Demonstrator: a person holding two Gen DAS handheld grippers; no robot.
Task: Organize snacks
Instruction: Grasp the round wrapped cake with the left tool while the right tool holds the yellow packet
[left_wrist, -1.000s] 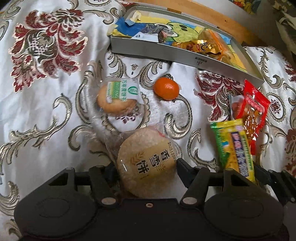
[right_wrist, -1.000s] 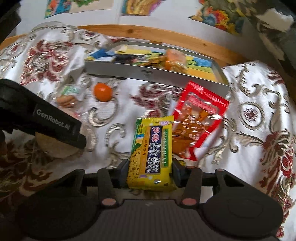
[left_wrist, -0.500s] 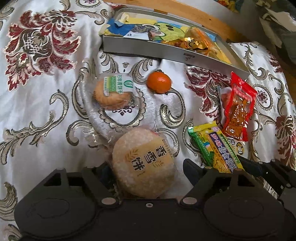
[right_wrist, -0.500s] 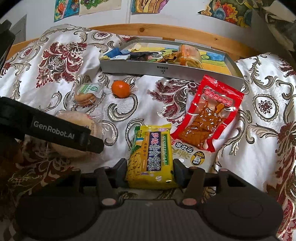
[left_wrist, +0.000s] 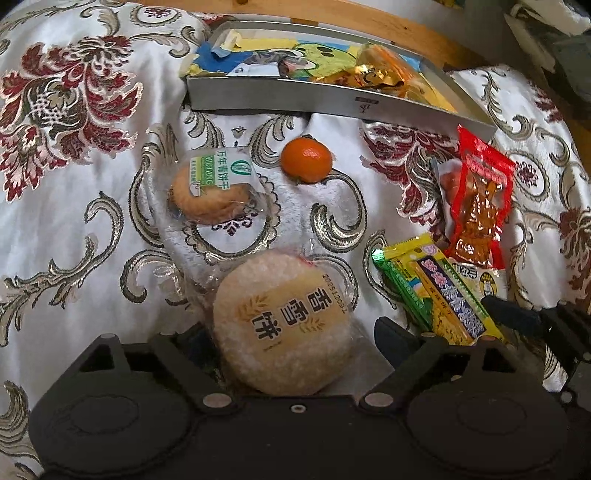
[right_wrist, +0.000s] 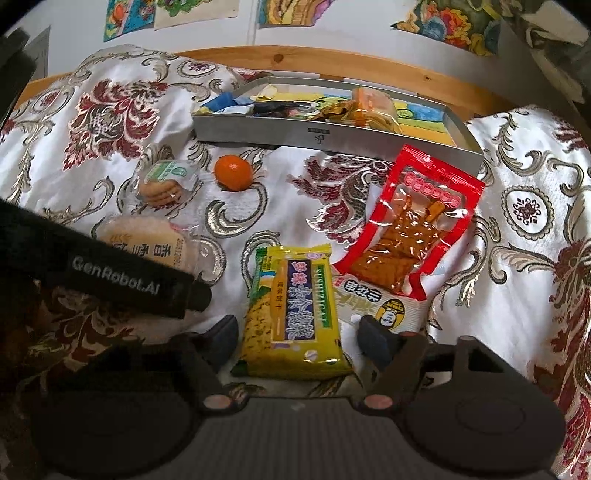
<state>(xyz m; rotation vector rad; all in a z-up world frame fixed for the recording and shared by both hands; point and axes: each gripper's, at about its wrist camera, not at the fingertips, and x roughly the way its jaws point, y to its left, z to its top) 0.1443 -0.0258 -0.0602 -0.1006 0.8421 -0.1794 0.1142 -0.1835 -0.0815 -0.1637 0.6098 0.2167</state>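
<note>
Both grippers sit low at the near edge of the brocade cloth (right_wrist: 517, 258). Our left gripper (left_wrist: 291, 332) has its jaws spread around the round wrapped cake (left_wrist: 282, 326), with a clear gap on the right side, so nothing is pinched yet. Our right gripper (right_wrist: 299, 332) is likewise spread, its fingers standing just clear of either side of the yellow biscuit pack (right_wrist: 295, 310).

Largest on the cloth is the grey tray (right_wrist: 317, 138), lying along the far edge against the wooden rail and already holding several wrapped snacks. Next comes the red pouch (right_wrist: 410, 225), right of centre, its top reaching the tray's near wall and its lower end overlapping a white packet (right_wrist: 384, 308) beside the right gripper. The yellow biscuit pack lies at the near middle, the round wrapped cake at the near left. Farther back on the left are the small wrapped biscuit (left_wrist: 212, 188) and, smallest of all, the tangerine (left_wrist: 306, 160), just beside each other and short of the tray.

We judge the step in hand to be a two-handed pickup with neither grasp yet made. The next move calls for closing gently on each item, since the cake looks soft and its film slippery, then lifting clear of the tangerine and over the tray's wall.
</note>
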